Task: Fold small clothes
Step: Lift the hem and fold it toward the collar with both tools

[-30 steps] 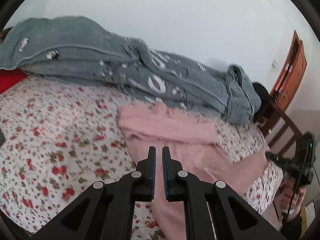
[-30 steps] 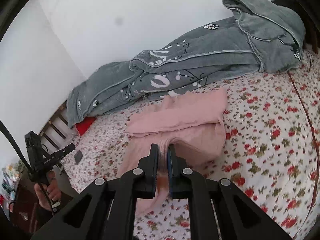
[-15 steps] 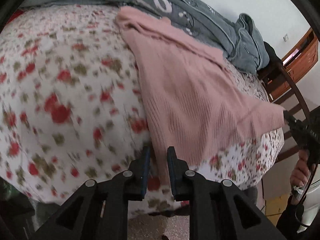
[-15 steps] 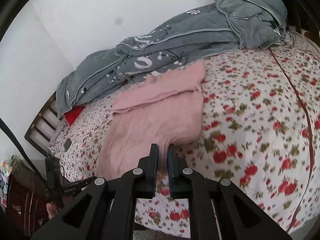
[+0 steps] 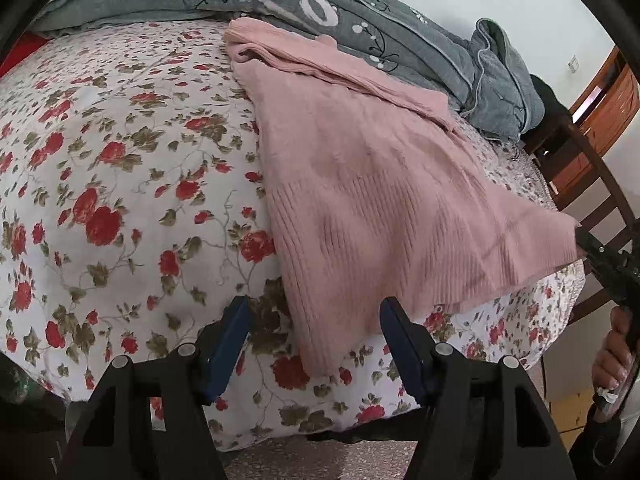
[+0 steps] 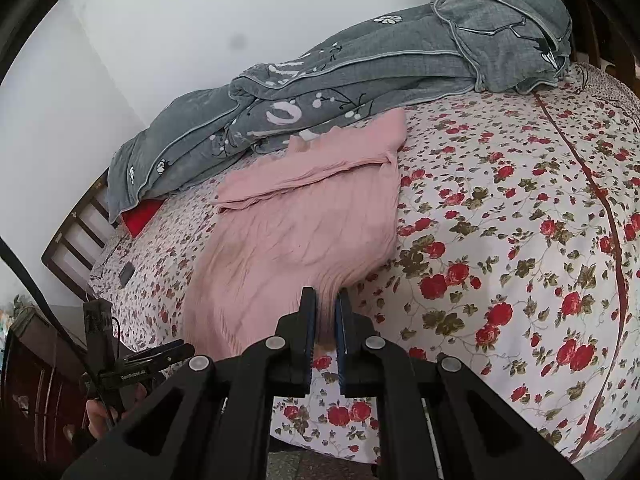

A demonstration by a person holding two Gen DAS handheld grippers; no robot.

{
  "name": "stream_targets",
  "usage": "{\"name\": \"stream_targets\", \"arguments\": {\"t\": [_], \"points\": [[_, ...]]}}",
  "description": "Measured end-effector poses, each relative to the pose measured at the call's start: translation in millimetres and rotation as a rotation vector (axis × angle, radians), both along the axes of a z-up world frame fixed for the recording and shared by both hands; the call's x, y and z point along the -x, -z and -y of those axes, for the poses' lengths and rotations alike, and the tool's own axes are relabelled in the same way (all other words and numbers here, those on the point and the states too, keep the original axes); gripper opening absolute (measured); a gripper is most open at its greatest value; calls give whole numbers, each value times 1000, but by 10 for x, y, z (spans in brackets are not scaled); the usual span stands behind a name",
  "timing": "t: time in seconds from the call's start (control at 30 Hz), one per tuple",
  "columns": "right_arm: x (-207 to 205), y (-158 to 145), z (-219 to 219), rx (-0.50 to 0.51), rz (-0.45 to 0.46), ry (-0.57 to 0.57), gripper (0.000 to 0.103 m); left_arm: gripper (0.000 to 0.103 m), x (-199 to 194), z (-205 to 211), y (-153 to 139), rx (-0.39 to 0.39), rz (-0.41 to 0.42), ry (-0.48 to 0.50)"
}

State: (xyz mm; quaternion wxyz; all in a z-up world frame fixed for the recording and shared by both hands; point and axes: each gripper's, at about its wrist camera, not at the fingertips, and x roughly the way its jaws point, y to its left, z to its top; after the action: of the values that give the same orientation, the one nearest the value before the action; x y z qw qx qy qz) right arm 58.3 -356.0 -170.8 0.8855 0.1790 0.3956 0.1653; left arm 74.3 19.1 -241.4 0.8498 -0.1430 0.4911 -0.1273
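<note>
A pink knitted garment [image 5: 380, 208] lies spread on the floral bed sheet [image 5: 100, 160], its top against a grey quilt [image 5: 360, 12]. My left gripper [image 5: 314, 304] hovers at the bed's near edge. Its jaws are opening, and the garment's near corner lies loose between the fingers without being pressed. My right gripper [image 6: 325, 300] is shut on the hem of the pink garment [image 6: 304, 224] and holds that corner slightly off the sheet [image 6: 500, 240]. The right gripper [image 5: 600, 256] also shows at the right edge of the left wrist view. A hand carries the left gripper [image 6: 168, 354] at the lower left of the right wrist view.
The grey quilt [image 6: 360, 80] runs along the wall side of the bed. A red pillow [image 6: 140, 216] and a small dark object [image 6: 127, 274] lie near the wooden slatted bed end [image 6: 76, 236]. A wooden cabinet [image 5: 600, 112] stands beyond the other bed end [image 5: 592, 208].
The left gripper came down to the bed edge and went from shut on the pink garment to open, leaving its corner on the sheet. The right gripper lowered a little, still shut on the hem.
</note>
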Motion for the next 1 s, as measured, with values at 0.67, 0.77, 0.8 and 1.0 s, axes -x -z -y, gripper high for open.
{"name": "stream_targets", "arguments": {"t": [0.67, 0.77, 0.8, 1.0], "points": [[-221, -475, -71, -29, 57, -3, 9, 7, -226, -527, -1151, 84, 215, -38], [-374, -619, -92, -45, 76, -8, 9, 7, -430, -571, -1353, 86, 250, -51], [-415, -656, -98, -47, 81, -6, 9, 7, -508, -581, -1410, 95, 260, -53], [-889, -837, -40, -80, 87, 16, 9, 7, -969, -575, -1590, 102, 296, -70]]}}
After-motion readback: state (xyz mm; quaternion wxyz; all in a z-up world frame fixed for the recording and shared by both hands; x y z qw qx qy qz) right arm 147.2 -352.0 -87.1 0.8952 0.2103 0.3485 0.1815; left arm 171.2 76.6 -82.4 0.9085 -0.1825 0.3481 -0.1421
